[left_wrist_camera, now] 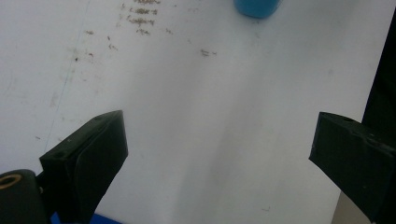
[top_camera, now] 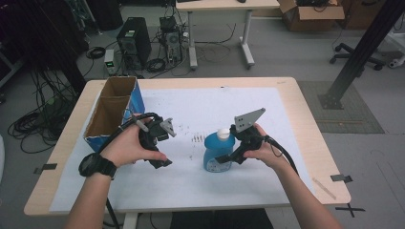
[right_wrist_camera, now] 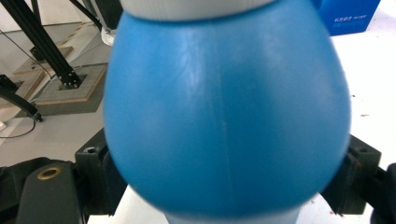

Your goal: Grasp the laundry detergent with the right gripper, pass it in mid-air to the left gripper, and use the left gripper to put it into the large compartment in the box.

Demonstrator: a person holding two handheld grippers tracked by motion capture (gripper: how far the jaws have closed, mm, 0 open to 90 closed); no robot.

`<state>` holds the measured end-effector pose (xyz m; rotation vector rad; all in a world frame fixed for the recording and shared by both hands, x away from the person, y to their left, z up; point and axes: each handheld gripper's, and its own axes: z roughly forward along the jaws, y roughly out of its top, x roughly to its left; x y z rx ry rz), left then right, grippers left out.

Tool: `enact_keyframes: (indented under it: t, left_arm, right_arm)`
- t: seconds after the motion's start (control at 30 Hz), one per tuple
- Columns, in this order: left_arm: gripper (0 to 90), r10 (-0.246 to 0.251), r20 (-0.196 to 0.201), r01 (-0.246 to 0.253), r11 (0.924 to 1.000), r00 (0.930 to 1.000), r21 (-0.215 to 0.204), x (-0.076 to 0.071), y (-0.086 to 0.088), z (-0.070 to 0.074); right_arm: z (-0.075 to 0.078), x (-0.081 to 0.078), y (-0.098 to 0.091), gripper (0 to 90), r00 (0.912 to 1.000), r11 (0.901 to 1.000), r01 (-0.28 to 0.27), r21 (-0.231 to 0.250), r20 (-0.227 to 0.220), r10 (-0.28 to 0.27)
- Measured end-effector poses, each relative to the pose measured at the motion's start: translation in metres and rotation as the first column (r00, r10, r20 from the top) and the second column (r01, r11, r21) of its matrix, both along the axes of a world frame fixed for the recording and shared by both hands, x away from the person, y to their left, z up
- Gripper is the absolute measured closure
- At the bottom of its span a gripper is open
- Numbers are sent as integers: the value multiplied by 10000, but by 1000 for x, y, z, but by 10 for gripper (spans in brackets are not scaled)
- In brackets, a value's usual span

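White paper covers the bench (top_camera: 286, 86); mid-bench, the right hand-held gripper (right_wrist_camera: 224, 182) pinches a blue bottle (top_camera: 218, 153) at its belly, likely smooth, slippery plastic. The left hand-held gripper (left_wrist_camera: 219, 154) hangs spread.

Table (top_camera: 305, 109): standing in the middle of the high view, its pale wood showing around the edges.
Sheet (top_camera: 200, 186): lying flat over most of the tabletop, white.
Smudges (top_camera: 197, 139): dotting the sheet near its centre.
Box (top_camera: 117, 97): sitting open at 10 o'clock on the table, brown inside, blue outside, split into two compartments.
Tape (top_camera: 342, 178): sticking to the table edge at 4 o'clock.
Computer (top_camera: 133, 40): standing on the floor at 11 o'clock.
Cables (top_camera: 38, 124): coiling on the floor at 9 o'clock.
Carton (top_camera: 310, 16): sitting open on the floor at 1 o'clock.
Post (top_camera: 379, 24): leaning across the 2 o'clock corner, black.
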<state>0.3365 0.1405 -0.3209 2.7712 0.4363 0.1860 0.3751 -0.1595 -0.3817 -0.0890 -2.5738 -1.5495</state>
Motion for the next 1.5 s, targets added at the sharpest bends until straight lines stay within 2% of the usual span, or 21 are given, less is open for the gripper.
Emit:
enact_keyframes:
  t: [0.5, 1.13, 1.5]
  left_arm:
    - [46, -16, 51, 16, 10000, 10000, -28, -2, -1, 0]
    - [46, -25, 29, 25, 10000, 10000, -30, -1, -2, -1]
    - [46, -63, 0, 63, 10000, 10000, -16, 0, -4, -1]
  right_arm:
    - [-1, 0, 1, 238, 9999, 10000, -33, -16, 98, 33]
    - [-4, 1, -3, 263, 10000, 10000, 32, 61, 76, -33]
    - [-4, 0, -4, 317, 9999, 9999, 56, 124, 135, -58]
